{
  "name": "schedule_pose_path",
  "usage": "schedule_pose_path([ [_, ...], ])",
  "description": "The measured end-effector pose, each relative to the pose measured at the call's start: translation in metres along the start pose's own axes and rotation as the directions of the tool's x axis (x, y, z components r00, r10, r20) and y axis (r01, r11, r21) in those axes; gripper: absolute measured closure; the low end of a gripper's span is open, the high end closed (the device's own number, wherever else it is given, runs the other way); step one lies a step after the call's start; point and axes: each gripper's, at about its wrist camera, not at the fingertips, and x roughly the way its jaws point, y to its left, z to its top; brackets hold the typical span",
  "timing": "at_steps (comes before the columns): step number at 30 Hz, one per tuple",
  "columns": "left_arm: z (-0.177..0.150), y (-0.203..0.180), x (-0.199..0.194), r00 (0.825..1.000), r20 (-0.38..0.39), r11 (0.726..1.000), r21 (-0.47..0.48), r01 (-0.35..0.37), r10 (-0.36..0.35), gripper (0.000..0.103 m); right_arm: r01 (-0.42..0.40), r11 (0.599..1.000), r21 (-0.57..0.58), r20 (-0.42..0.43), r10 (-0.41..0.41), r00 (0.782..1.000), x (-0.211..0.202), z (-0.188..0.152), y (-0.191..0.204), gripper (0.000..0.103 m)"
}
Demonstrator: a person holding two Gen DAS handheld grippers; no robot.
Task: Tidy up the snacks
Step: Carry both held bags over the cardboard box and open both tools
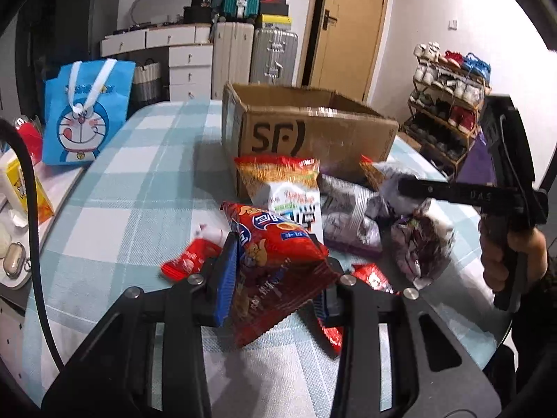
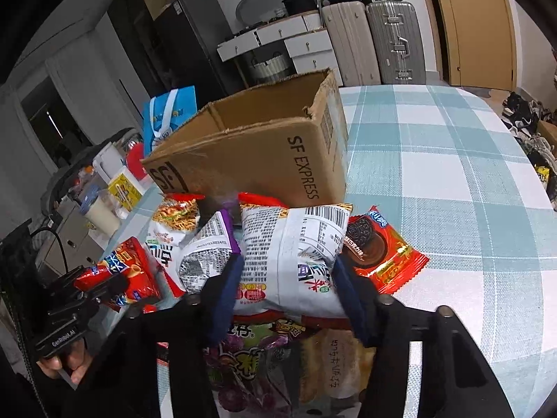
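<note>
Left gripper [image 1: 275,271] clamped on red bag [image 1: 278,264], raised off checked cloth [image 1: 139,188], in front of box [image 1: 313,132]. Right gripper [image 2: 287,278] clamped on white bag [image 2: 296,254], also in front of box, beside its right-hand end. Cookie pack [image 2: 379,254] flat on cloth, just right of white bag.

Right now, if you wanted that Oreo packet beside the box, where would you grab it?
I'd pinch the Oreo packet across its crimped outer end, coming from the open tablecloth side. It lies flat, and its inner end is tucked under the white bag that the right gripper squeezes, so only the outer end is free.
</note>
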Motion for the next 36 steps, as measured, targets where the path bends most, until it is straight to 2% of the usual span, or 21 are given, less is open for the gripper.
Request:
schedule_pose_path([
  [3, 0.009, 0.003, -0.009, 0.999, 0.034, 1.0, -0.019, 0.005, -0.005, 0.07, -0.005, 1.0, 0.001, 0.03, 0.005, 1.0, -0.008, -0.002, -0.001, 0.06],
  [8, 0.023, 0.001, -0.019, 0.996, 0.085, 1.0, -0.027, 0.009, -0.006, 0.07, -0.006, 1.0, -0.022, 0.084, 0.008, 0.996, -0.025, -0.003, 0.004, 0.061],
  [19, 0.052, -0.007, -0.012, 0.992, 0.125, 0.999, -0.04, 0.011, -0.006, 0.07, -0.041, 0.997, -0.07, 0.22, 0.056, 0.974, -0.066, 0.005, 0.022, 0.061],
  [36, 0.107, -0.012, 0.012, 0.982, 0.186, 0.999, -0.049, 0.003, 0.007, 0.07, -0.059, 0.996, -0.071, 0.272, 0.076, 0.959, -0.071, 0.045, 0.032, 0.061],
])
